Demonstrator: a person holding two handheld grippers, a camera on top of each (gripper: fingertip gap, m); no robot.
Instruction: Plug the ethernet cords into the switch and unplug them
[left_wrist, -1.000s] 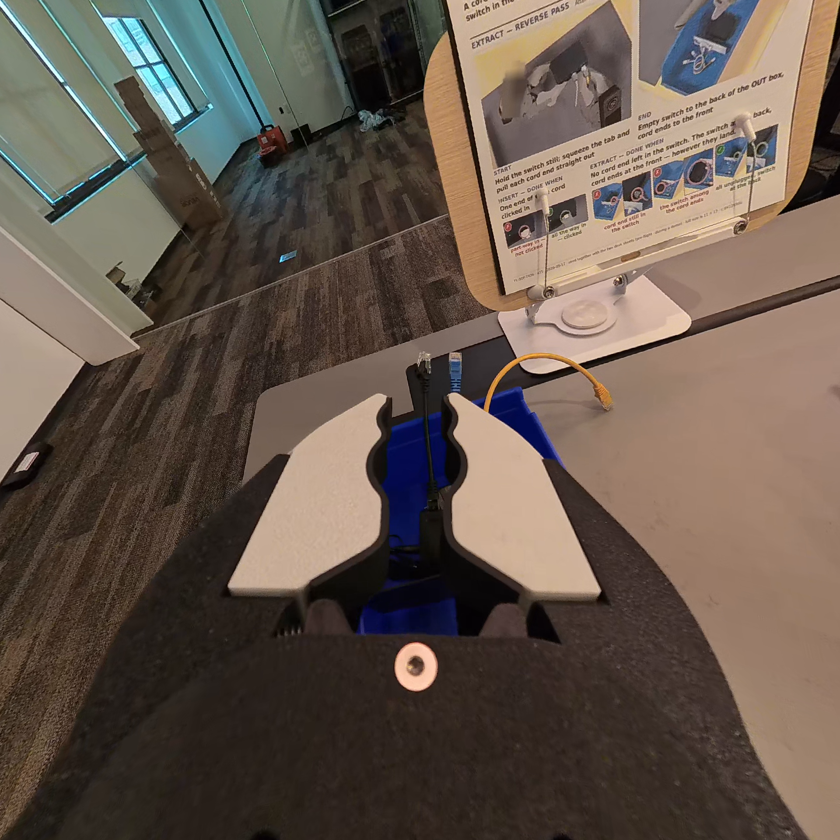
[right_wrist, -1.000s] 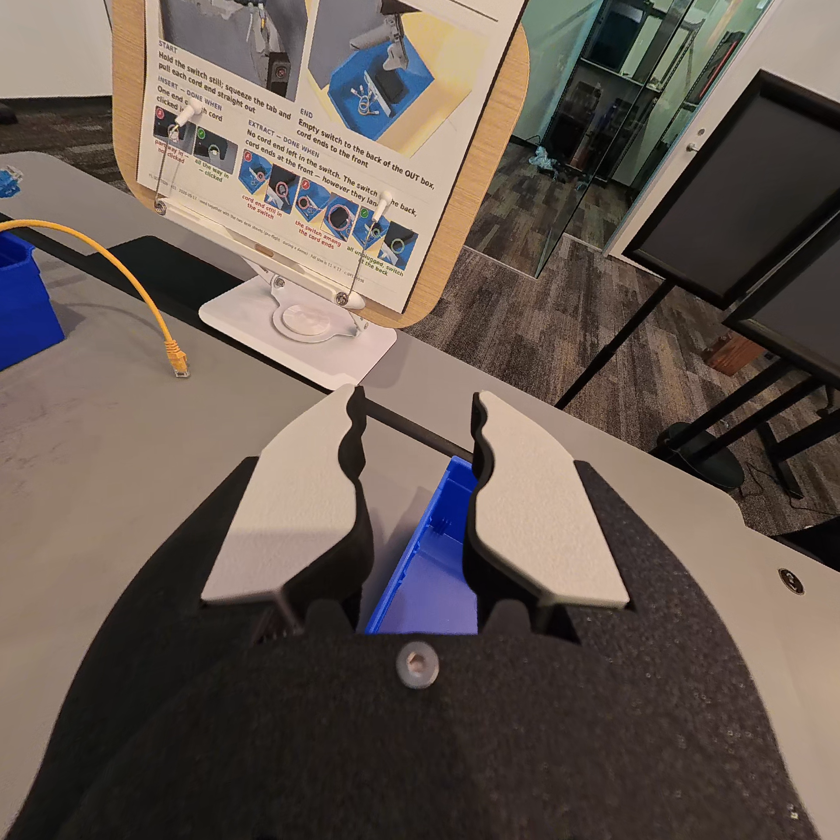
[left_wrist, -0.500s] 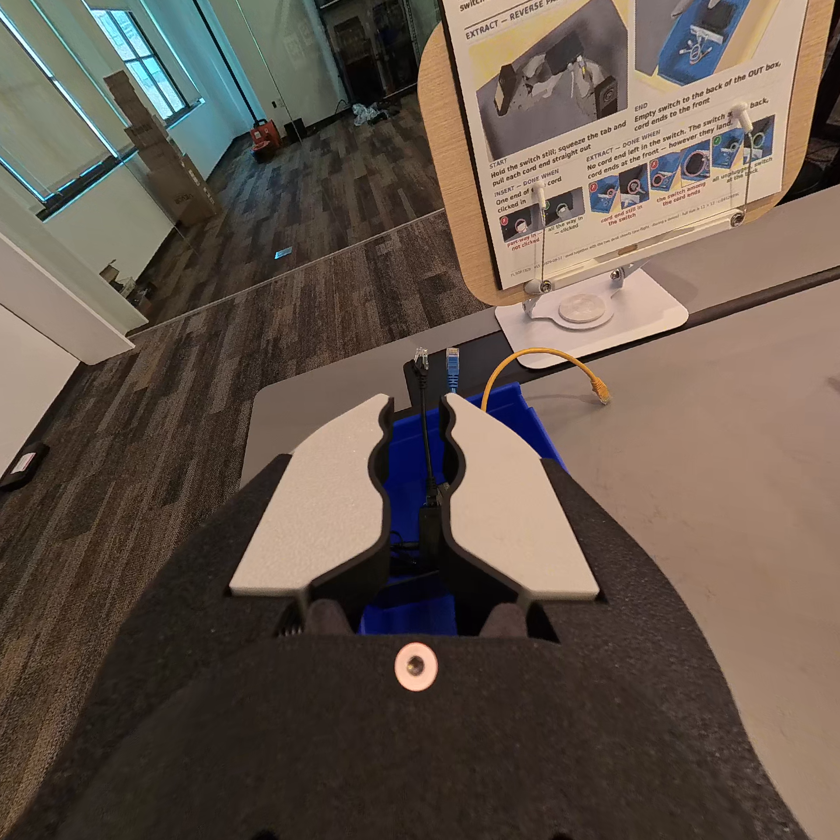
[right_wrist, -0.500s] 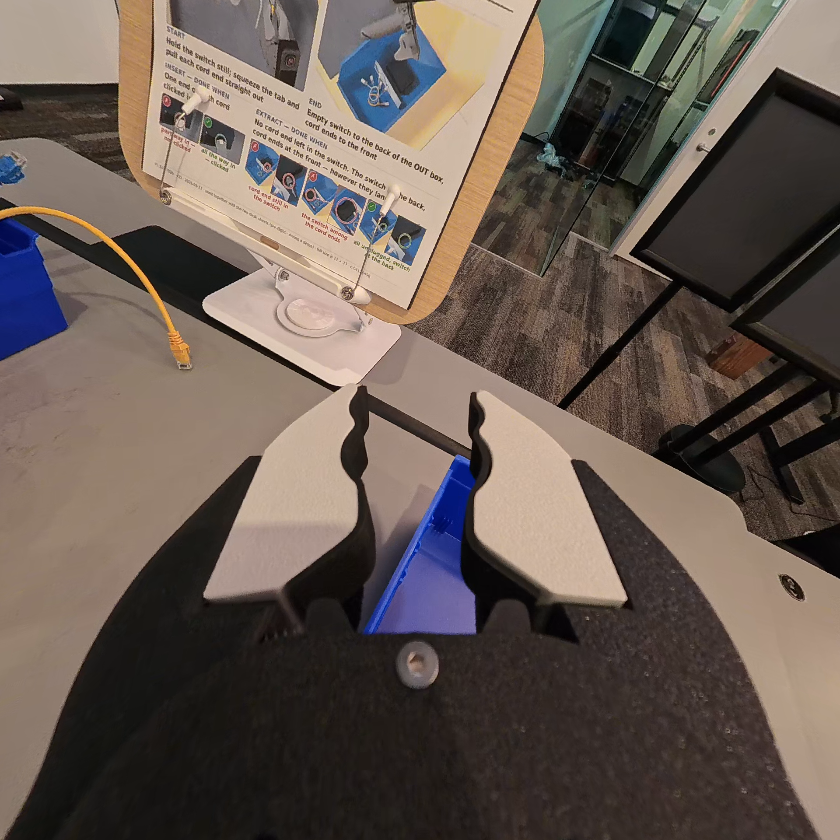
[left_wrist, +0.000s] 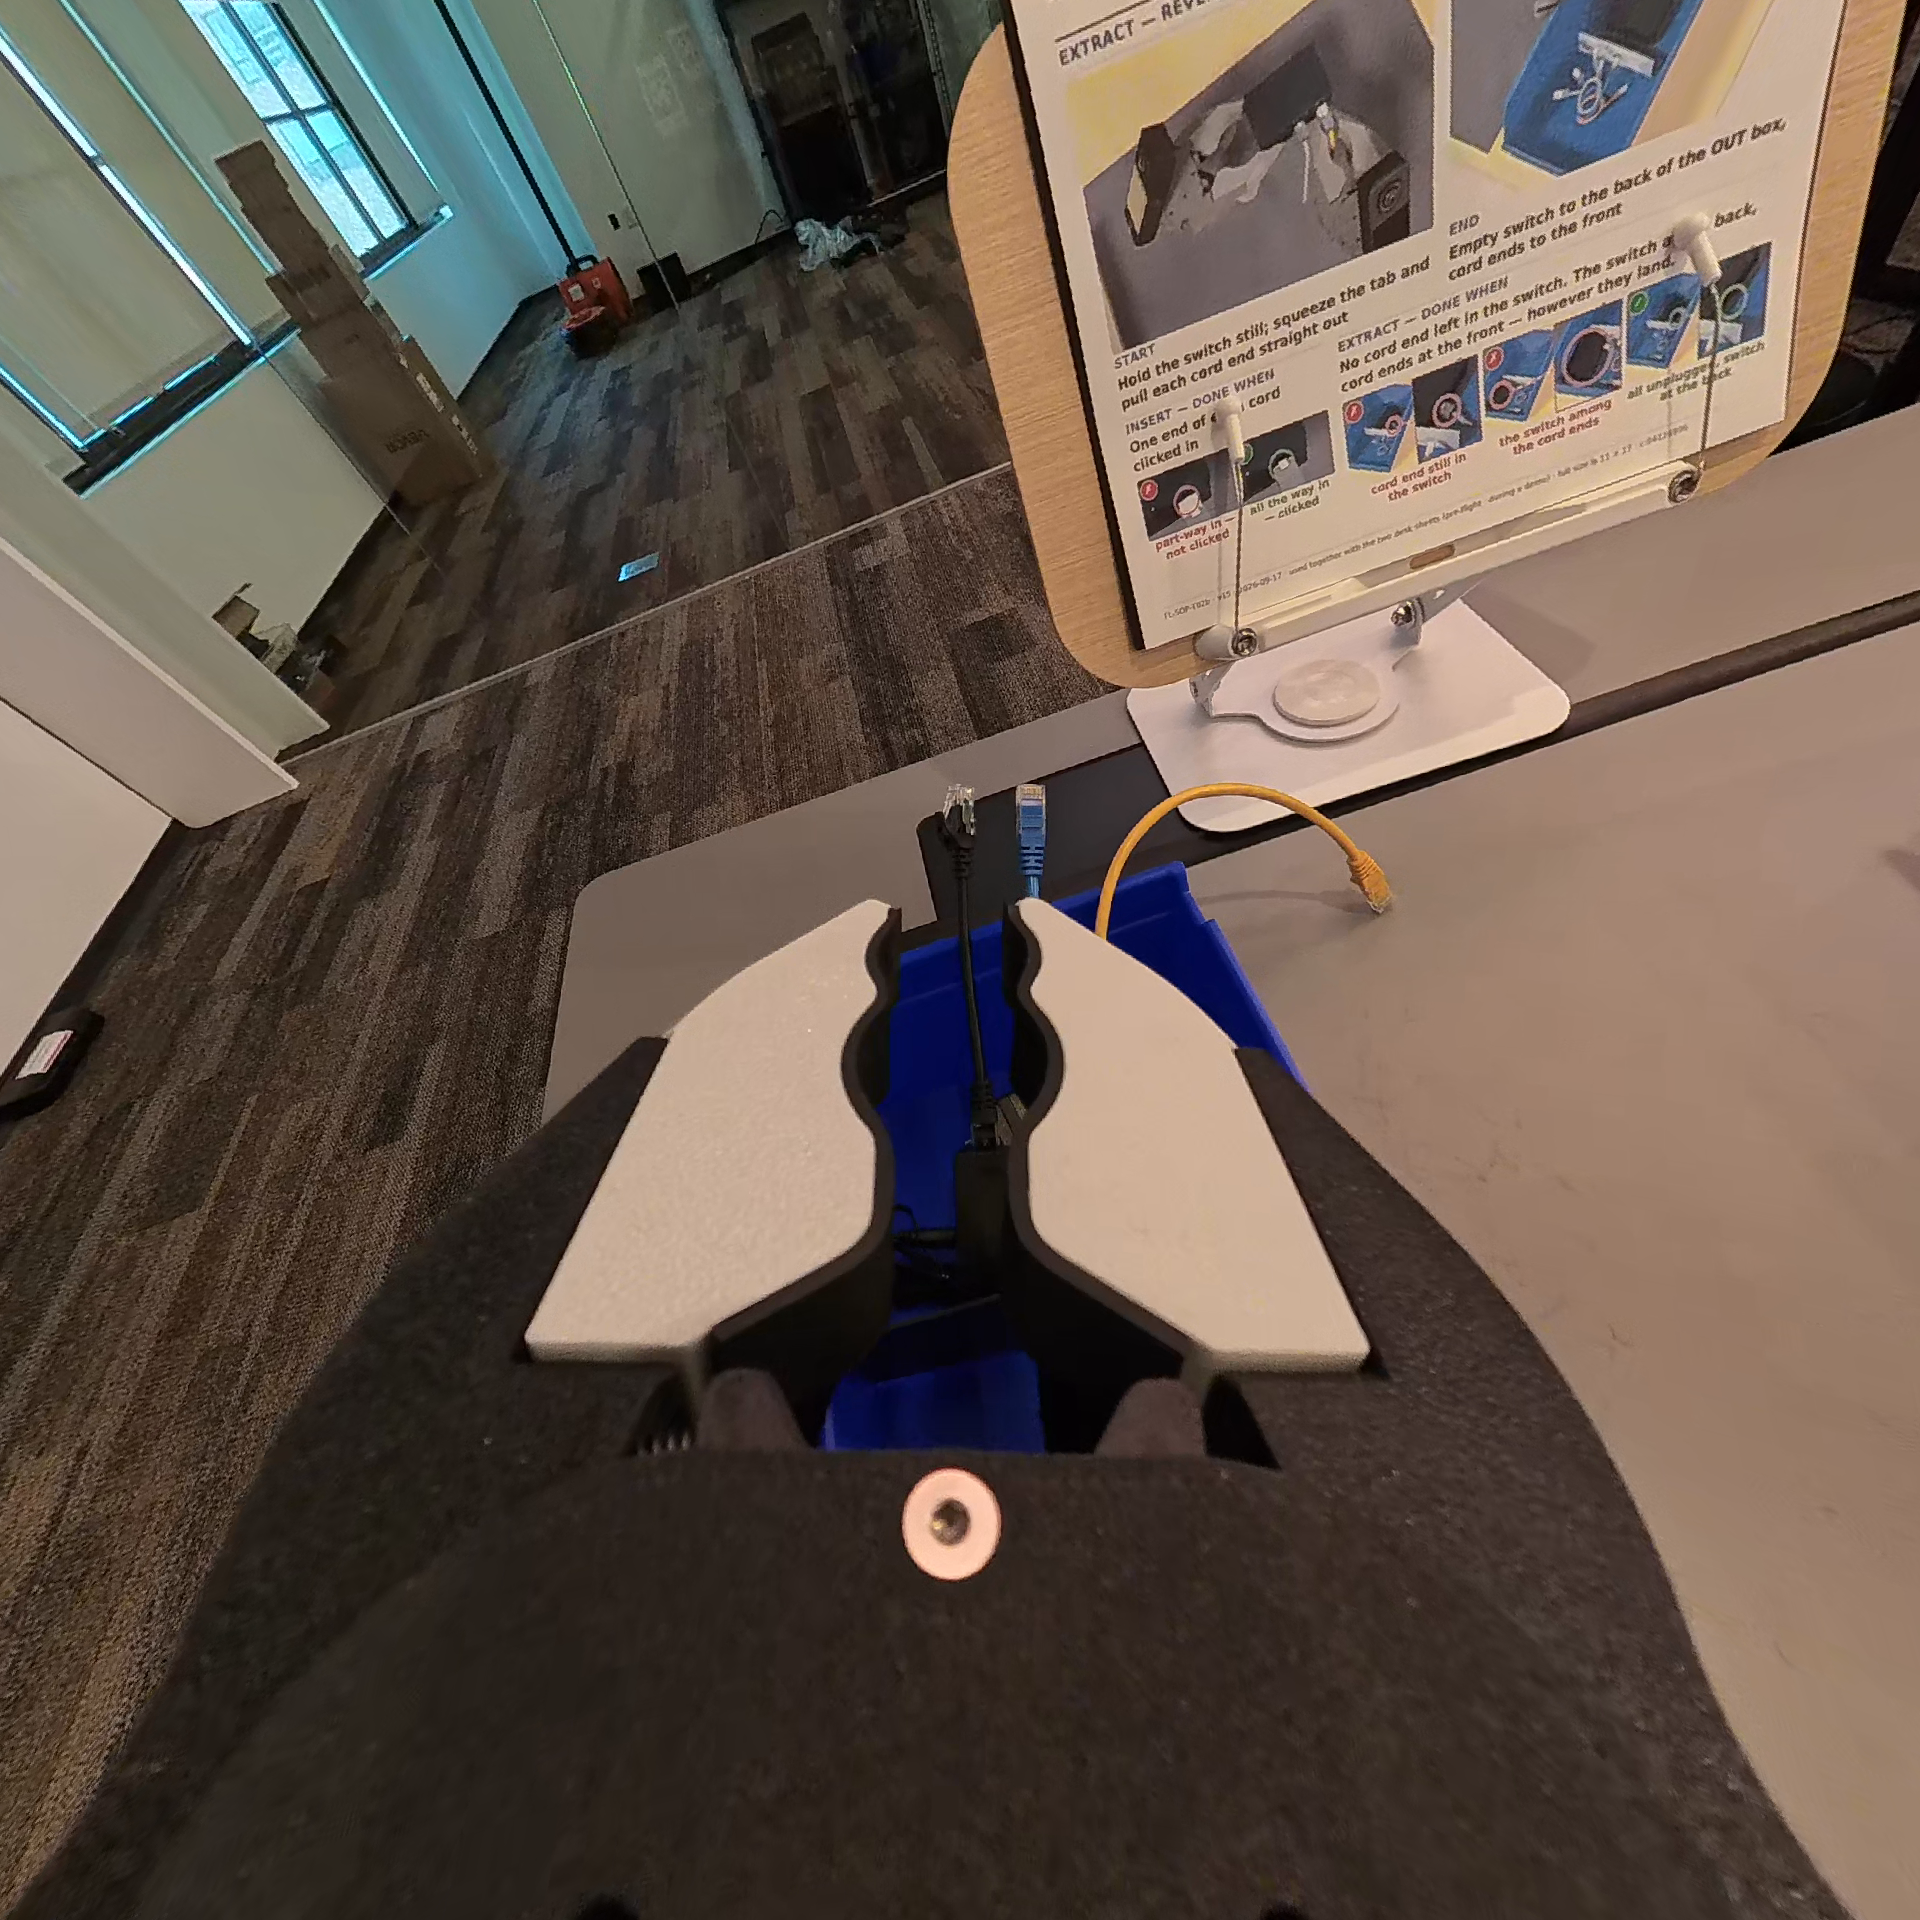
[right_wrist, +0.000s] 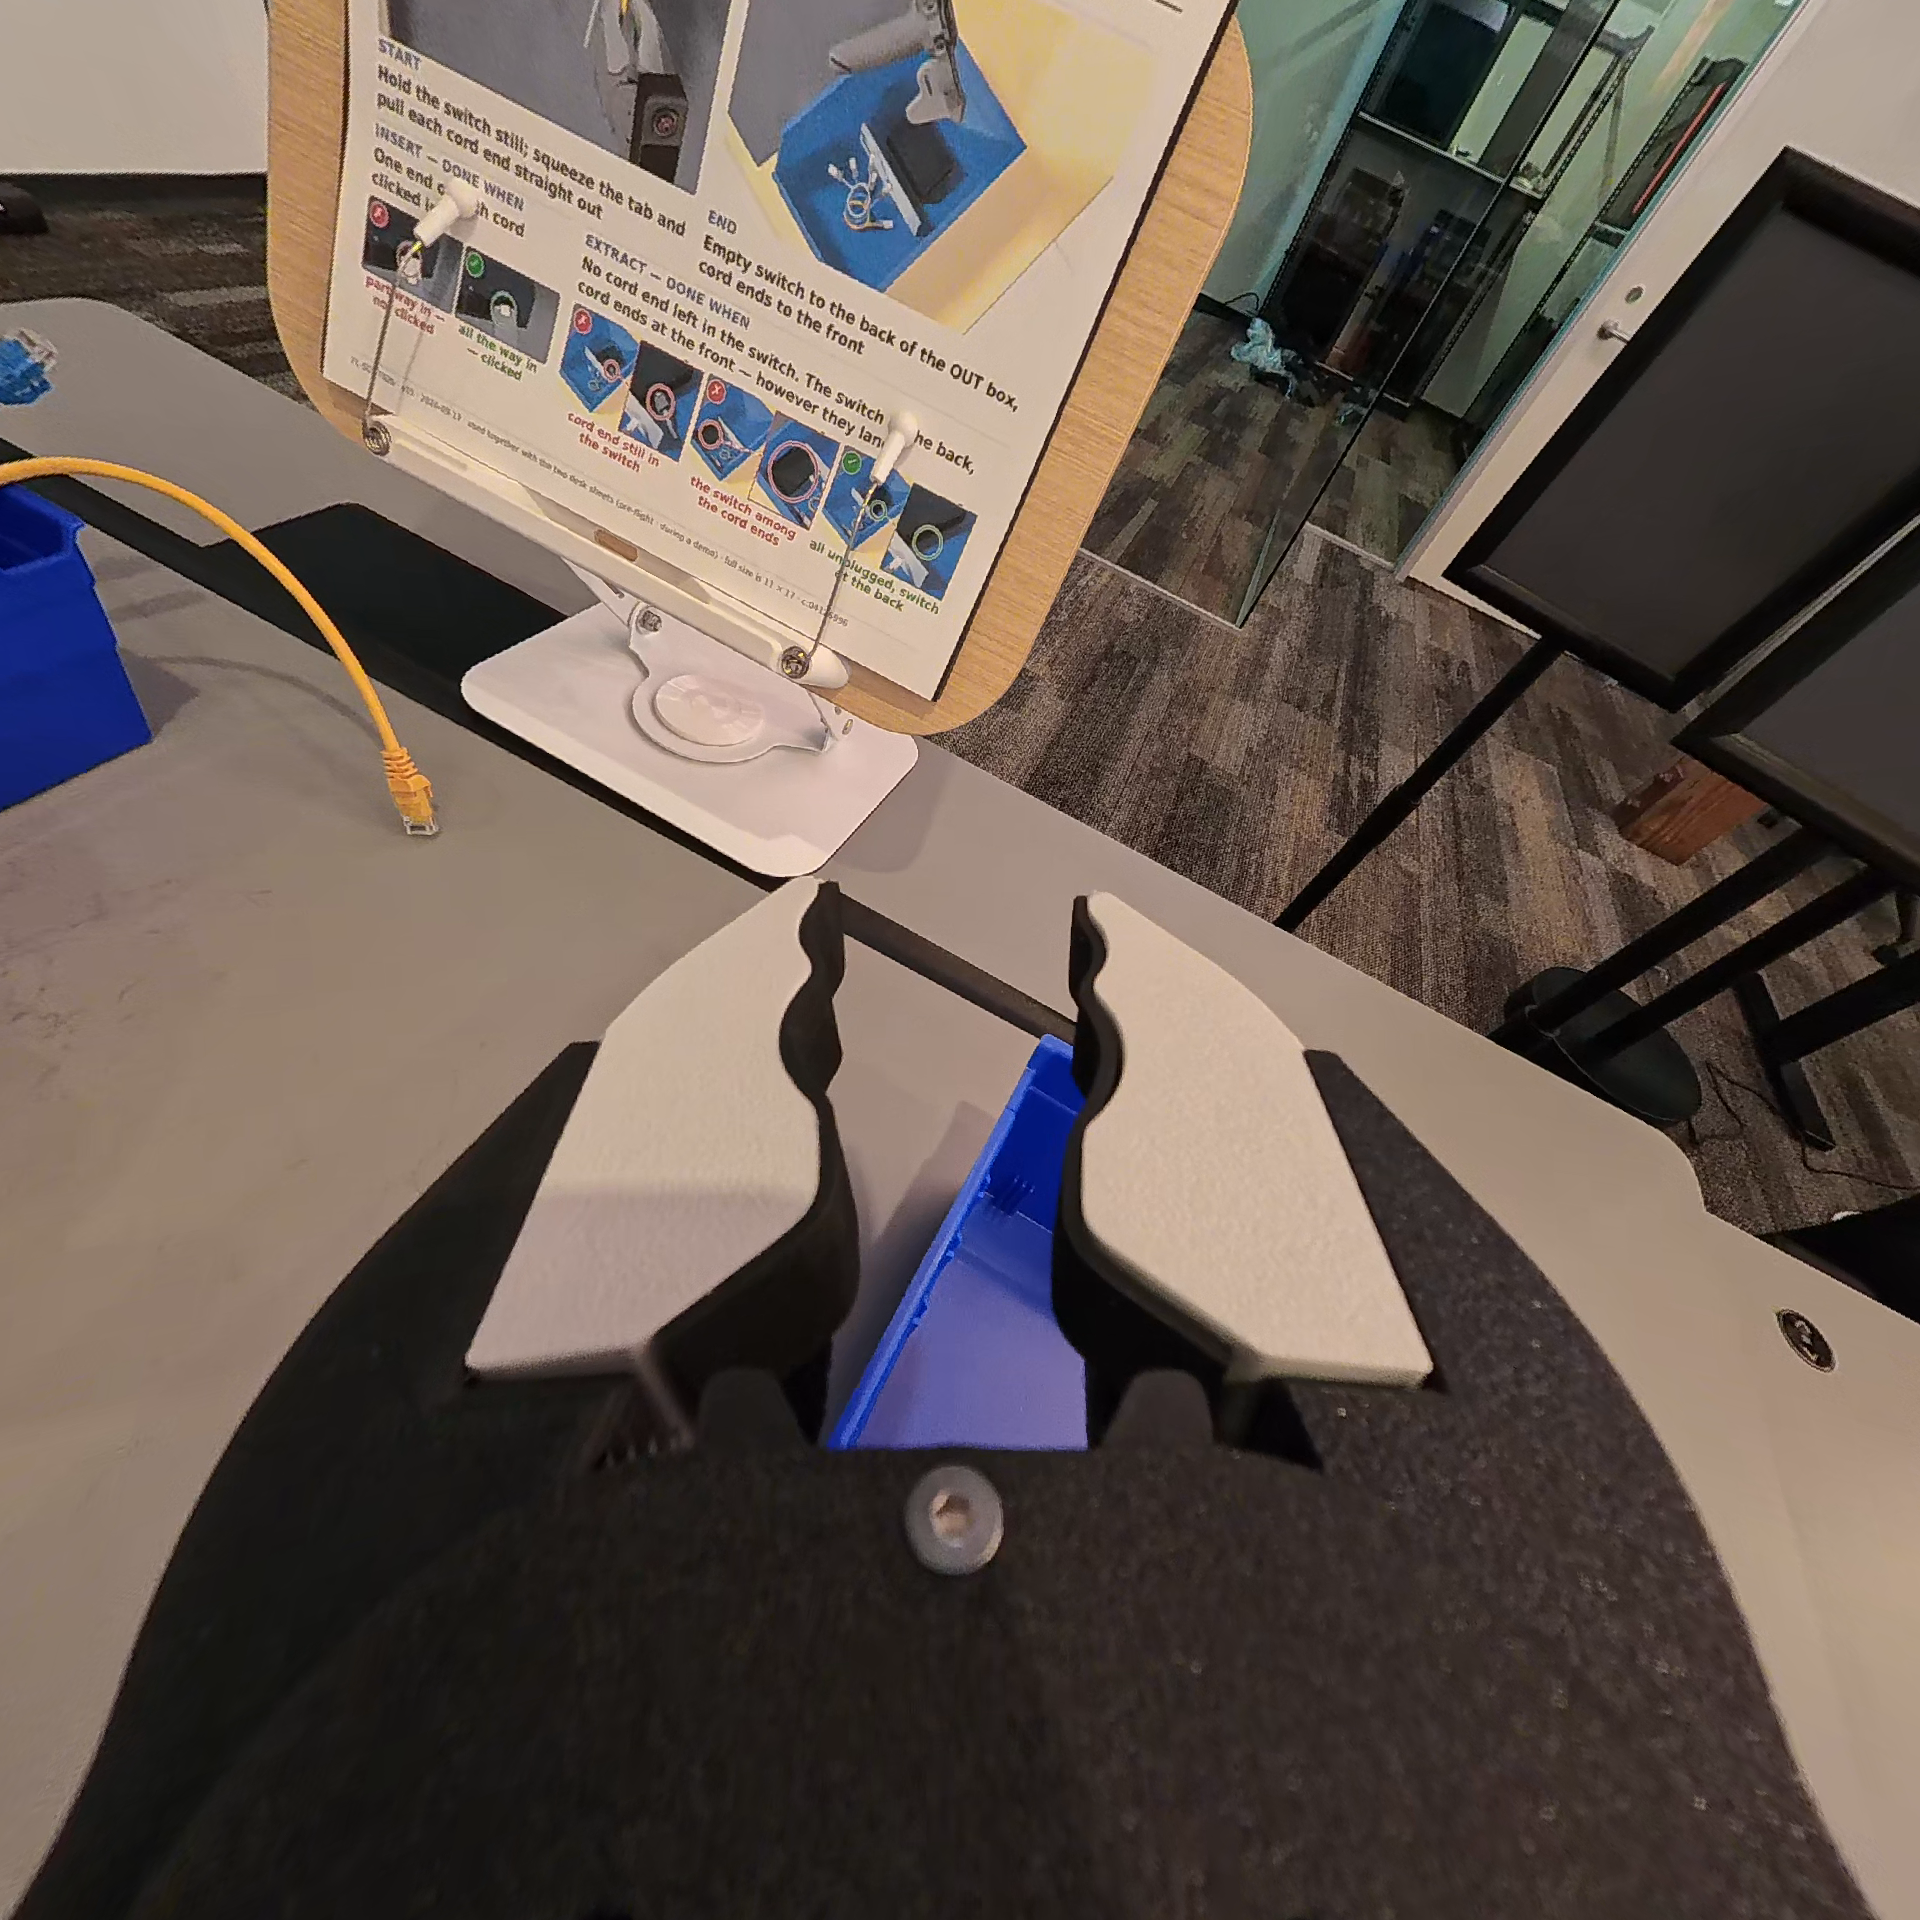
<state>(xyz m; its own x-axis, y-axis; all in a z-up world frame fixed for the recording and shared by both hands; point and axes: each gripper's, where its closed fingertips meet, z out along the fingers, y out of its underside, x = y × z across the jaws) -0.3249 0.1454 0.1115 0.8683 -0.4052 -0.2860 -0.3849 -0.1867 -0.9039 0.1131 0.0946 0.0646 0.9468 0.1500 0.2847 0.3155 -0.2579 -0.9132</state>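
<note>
Left wrist view: the left gripper (left_wrist: 951, 914) hung over a blue bin (left_wrist: 1164, 935) at the table's (left_wrist: 1558, 1091) far left corner. Its jaws stood narrowly apart, with a black cord (left_wrist: 968, 997) running up between them; whether the pads pressed on anything deeper in could not be told. A black body (left_wrist: 982, 1184) low between the fingers was probably the switch, though it was too hidden to confirm. The black cord's clear plug (left_wrist: 958, 808) and a blue plug (left_wrist: 1031, 821) rose free above the bin's far rim, and a yellow cord (left_wrist: 1226, 805) arched out so that its plug (left_wrist: 1374, 894) rested on the table; these free ends were unplugged and within reach.

Right wrist view: the right gripper (right_wrist: 951, 914) was released and empty, poised over a second blue bin (right_wrist: 977, 1299) near the table's far edge, apparently waiting. An instruction board (right_wrist: 1143, 364) stood at the far edge, between the bins.
</note>
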